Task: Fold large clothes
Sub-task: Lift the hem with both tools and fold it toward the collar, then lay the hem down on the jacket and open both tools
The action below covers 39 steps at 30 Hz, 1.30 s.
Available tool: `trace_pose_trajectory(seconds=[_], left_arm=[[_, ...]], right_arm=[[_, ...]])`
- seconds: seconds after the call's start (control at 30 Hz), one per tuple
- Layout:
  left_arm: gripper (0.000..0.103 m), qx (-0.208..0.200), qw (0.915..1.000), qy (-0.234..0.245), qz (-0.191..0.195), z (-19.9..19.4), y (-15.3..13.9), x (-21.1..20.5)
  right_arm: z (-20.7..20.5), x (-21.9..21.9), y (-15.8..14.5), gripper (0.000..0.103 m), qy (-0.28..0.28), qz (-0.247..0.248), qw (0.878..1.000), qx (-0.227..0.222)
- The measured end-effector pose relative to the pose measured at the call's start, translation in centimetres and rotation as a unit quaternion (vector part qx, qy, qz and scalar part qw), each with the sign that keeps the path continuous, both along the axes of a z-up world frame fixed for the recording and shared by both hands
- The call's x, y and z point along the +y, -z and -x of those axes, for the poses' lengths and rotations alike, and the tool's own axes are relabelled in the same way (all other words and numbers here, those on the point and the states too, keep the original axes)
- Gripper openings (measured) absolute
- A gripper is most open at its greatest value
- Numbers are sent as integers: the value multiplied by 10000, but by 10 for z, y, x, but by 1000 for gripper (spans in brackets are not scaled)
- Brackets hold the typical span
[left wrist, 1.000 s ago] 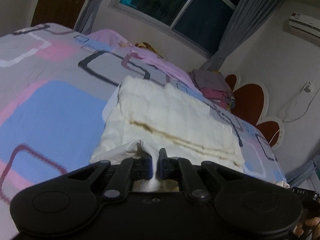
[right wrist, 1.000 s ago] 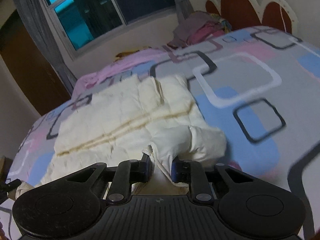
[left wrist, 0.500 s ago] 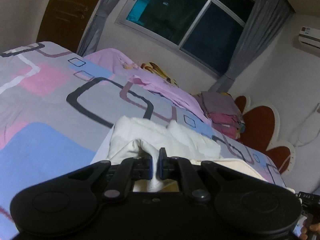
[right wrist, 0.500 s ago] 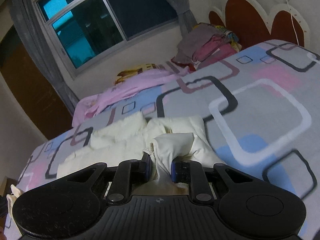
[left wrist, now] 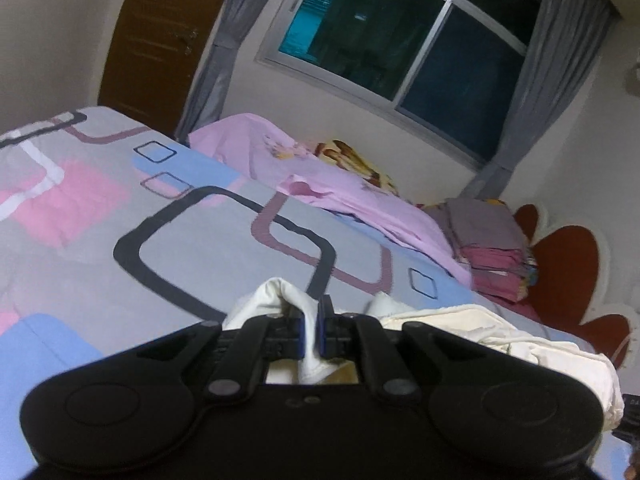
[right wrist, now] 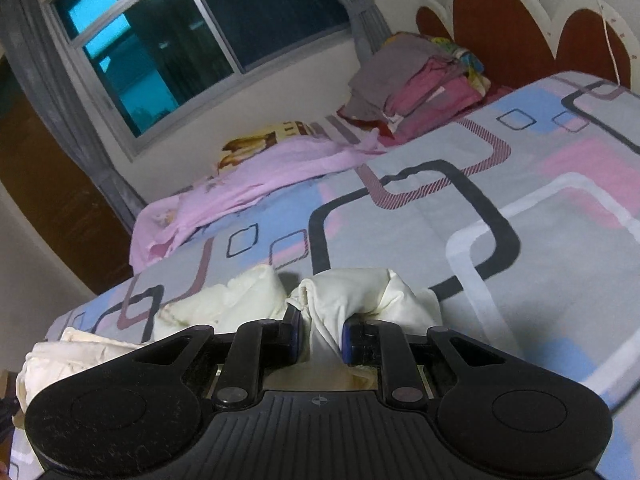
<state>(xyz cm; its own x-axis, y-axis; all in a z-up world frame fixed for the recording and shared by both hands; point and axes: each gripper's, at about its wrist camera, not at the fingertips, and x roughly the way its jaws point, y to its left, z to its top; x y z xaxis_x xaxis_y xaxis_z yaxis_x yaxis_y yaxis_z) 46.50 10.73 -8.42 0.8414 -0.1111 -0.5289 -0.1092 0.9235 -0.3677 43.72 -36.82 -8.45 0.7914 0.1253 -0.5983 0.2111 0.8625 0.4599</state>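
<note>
Here: left gripper (left wrist: 311, 334) pinches cream garment (left wrist: 500, 332) | right gripper (right wrist: 322, 334) likewise

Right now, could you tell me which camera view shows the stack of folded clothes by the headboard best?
The right wrist view: the stack of folded clothes sits higher in frame, with its grey top and pink layers showing. The left wrist view shows the same stack edge-on, near the right side.

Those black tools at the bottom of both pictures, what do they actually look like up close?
Both are matte black plastic. The left tool has a smooth body with two round discs, angled linkage arms with round pivot pins, and blue-edged fingers. The right tool matches, but its body is ribbed with fine grooves, bears a small crosshair marking, and looks scuffed. No cables or sleeves show.
</note>
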Motion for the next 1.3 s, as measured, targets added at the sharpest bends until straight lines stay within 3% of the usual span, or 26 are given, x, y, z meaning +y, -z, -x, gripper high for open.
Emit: trace_pose_trajectory(seconds=[0.2, 0.43, 0.7, 0.8, 0.87, 1.03, 1.07, 1.13, 1.17, 1.2, 1.27, 1.3], left_arm=[[6, 137, 9986, -146, -485, -39, 6, -17], [6, 492, 9940, -183, -957, -74, 34, -33], [10, 829, 9898, -242, -1132, -98, 56, -32], [11, 877, 9906, -167, -1034, -102, 57, -29], [13, 852, 9920, -97, -929, -102, 55, -26], [25, 782, 9943, 84, -719, -95, 46, -16], [35, 754, 9948, 124, -675, -93, 43, -14], [65, 568, 9962, 43, -666, -84, 36, -8], [88, 447, 9963, -70, -726, -80, 32, -6], [93, 252, 9962, -179, -818, -74, 26, -3], [91, 94, 9951, -77, -980, -69, 20, -1], [89, 111, 9946, -27, -1029, -69, 18, -1]], right_arm=[[-44, -7, 20, 19, 78, 13, 9998, 204], [-74, -10, 46, 22, 103, -72, 9990, 419], [-86, -25, 53, 55, 338, -381, 9980, 384], [-83, -30, 47, 74, 519, -354, 9978, 226], [-80, -29, 40, 96, 728, -61, 9972, 158], [-68, -28, 22, 98, 925, 413, 9948, -99], [-66, -25, 18, 98, 946, 493, 9941, -193], [-62, -15, 9, 97, 872, 705, 9927, -438], [-59, -7, 5, 93, 797, 882, 9913, -566], [-58, 2, 2, 89, 679, 1063, 9898, -659], [-61, 18, 2, 70, 379, 1239, 9891, -698], [-64, 24, 5, 67, 225, 1255, 9898, -640]])
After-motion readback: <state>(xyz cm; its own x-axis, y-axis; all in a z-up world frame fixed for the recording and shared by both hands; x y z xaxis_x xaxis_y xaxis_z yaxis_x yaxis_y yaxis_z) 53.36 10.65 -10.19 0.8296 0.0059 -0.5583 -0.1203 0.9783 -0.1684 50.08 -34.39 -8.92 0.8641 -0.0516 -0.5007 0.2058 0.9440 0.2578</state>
